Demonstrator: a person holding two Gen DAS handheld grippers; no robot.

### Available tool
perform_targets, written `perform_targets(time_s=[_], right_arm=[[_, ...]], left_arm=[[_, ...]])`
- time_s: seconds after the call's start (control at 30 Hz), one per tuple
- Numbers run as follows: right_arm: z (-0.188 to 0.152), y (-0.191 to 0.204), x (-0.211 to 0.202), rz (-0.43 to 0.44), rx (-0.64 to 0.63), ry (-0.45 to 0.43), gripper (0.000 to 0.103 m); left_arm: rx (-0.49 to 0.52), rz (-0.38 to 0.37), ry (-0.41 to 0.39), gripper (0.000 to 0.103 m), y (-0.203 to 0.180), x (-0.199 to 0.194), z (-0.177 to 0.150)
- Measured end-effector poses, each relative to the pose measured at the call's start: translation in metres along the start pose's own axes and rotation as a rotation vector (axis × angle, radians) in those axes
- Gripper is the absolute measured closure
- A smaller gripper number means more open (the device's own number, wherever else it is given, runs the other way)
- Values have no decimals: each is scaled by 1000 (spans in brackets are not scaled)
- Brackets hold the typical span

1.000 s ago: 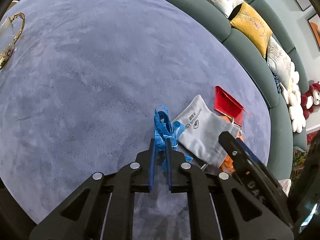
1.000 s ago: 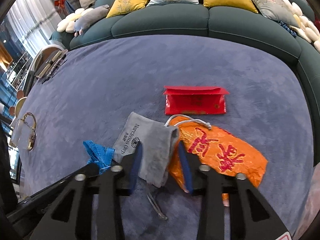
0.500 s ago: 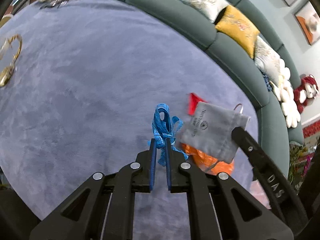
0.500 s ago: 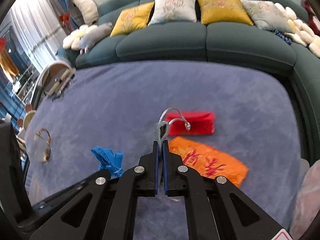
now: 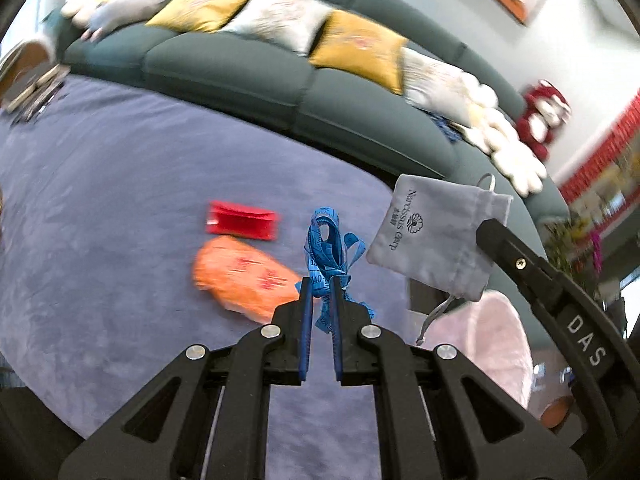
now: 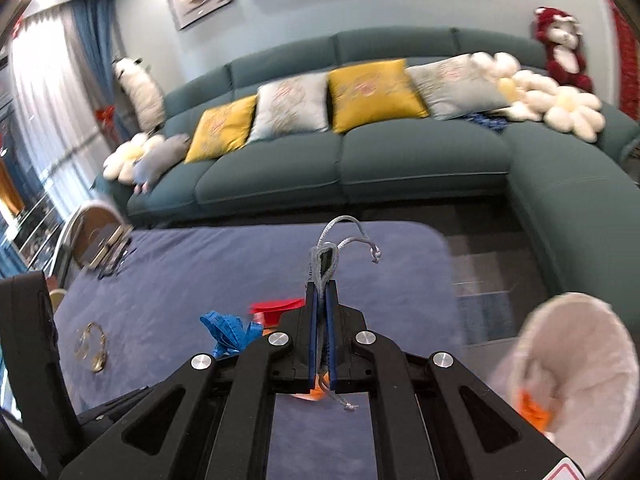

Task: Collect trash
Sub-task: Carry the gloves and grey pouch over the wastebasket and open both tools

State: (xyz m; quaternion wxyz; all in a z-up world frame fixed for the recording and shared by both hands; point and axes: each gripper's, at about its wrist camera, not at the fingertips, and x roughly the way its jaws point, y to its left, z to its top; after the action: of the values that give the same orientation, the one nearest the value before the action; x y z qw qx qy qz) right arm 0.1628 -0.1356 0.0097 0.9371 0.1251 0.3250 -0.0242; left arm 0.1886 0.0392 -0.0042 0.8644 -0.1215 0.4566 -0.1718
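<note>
The crumpled blue measuring tape (image 5: pixel 326 248) sits pinched between the fingers of the left claw (image 5: pixel 319 286), lifted above the purple suede bench (image 5: pixel 120 184). The right claw (image 6: pixel 321 292) is clenched on the grey drawstring fabric pouch (image 5: pixel 432 236). A red paper envelope (image 5: pixel 241 221) and an orange printed bag (image 5: pixel 244 276) lie near the bench's far edge; a pink bin (image 6: pixel 576 368) stands off its right edge.

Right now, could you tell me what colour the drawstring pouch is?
Light grey with dark lettering, clearest in the left wrist view: pouch.
</note>
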Motion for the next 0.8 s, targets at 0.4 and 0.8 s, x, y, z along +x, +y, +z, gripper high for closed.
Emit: perform_targets(time_s=[0.4, 0.8], right_arm=[[-10, -134, -93, -167, 134, -103, 99], [-43, -221, -118, -274, 234, -101, 99]], left_arm=[[238, -103, 33, 95, -143, 1, -41], [391, -166, 126, 95, -237, 37, -84]])
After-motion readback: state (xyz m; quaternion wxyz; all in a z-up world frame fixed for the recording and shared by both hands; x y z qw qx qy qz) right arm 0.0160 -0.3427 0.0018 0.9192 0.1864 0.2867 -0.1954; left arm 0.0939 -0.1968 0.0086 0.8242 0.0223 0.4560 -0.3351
